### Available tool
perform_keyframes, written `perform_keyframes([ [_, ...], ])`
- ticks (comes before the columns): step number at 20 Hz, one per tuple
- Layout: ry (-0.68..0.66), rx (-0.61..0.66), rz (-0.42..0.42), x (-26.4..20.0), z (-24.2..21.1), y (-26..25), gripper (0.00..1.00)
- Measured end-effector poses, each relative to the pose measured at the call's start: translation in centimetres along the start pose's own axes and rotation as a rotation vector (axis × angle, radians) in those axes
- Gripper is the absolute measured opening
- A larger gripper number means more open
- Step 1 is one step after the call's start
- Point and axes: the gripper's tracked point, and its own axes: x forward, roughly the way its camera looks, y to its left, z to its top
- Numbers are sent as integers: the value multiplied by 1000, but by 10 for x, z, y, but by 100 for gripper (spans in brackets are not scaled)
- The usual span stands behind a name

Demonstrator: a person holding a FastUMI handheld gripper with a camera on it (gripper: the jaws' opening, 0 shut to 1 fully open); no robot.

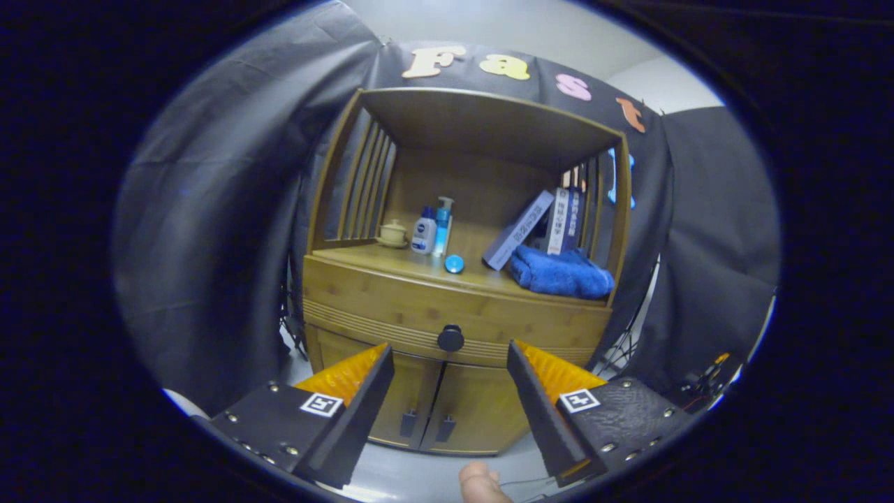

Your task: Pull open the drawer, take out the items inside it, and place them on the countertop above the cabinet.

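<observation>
A wooden cabinet stands ahead with its drawer (391, 307) closed. The drawer's round black knob (450, 338) sits at the middle of the front, just beyond and between my fingertips. My gripper (449, 351) is open, its fingers spread wide with nothing between them, a short way off from the drawer front. The countertop (482, 278) above the drawer is the floor of an open shelf. What lies inside the drawer is hidden.
On the countertop stand a small lidded cup (392, 233), two bottles (433, 227), a blue round lid (454, 263), leaning books (541, 223) and a blue towel (562, 274). Two lower doors (447, 409) sit under the drawer. A fingertip (480, 483) shows below the fingers.
</observation>
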Motion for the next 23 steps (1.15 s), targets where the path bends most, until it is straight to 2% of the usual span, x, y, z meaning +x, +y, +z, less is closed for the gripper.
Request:
perform_keyframes([
  [1, 13, 59, -55, -13, 2, -5, 98],
  [5, -28, 213, 16, -41, 51, -7, 98],
  [7, -16, 206, 40, -46, 81, -12, 98],
  [15, 111, 110, 71, -64, 153, -26, 98],
  [19, 70, 130, 116, -61, 168, -19, 99],
  [23, 64, 133, 114, -58, 156, -18, 99],
])
